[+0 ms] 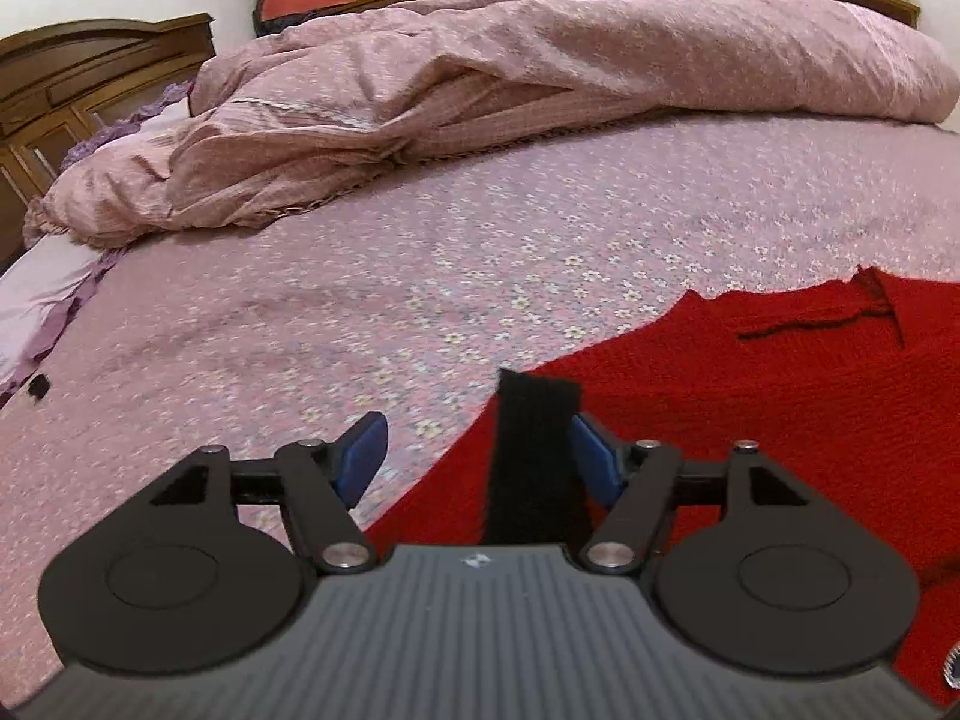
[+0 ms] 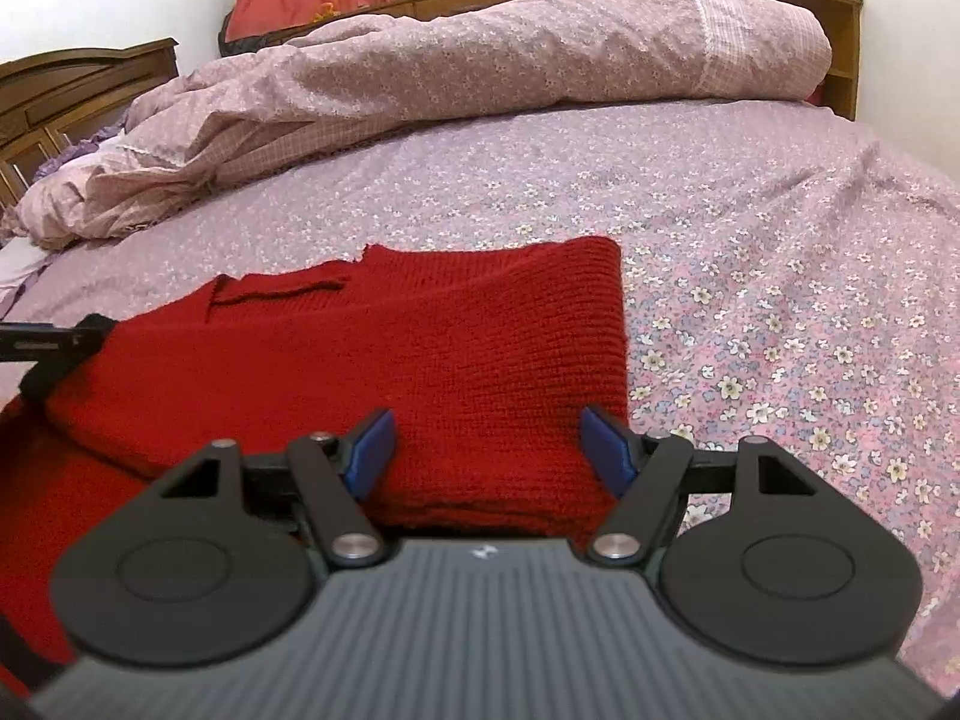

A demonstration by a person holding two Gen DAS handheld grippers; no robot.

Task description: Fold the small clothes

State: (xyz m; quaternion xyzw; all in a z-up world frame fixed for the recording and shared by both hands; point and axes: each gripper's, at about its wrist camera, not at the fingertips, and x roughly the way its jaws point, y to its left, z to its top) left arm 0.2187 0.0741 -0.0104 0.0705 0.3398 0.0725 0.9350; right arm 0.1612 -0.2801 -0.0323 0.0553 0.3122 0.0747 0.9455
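Note:
A red knitted garment [image 2: 450, 348] lies folded on the flowered bedsheet [image 2: 750, 300], with its far right corner squared off. My right gripper [image 2: 487, 417] hovers over its near edge, open, the blue pads apart and the red knit showing between them. In the left wrist view the same red garment [image 1: 750, 420] spreads out to the right. A black knitted strip [image 1: 534, 450] stands up between the jaws of my left gripper [image 1: 477, 426], leaning against the right pad. The left pad stands well clear of it, so this gripper is open.
A crumpled pink quilt [image 1: 480, 90] is heaped across the far side of the bed. A wooden headboard [image 1: 90, 78] and a purple pillow [image 1: 48, 294] are at the left. A small black scrap [image 1: 39, 387] lies on the sheet at the left edge.

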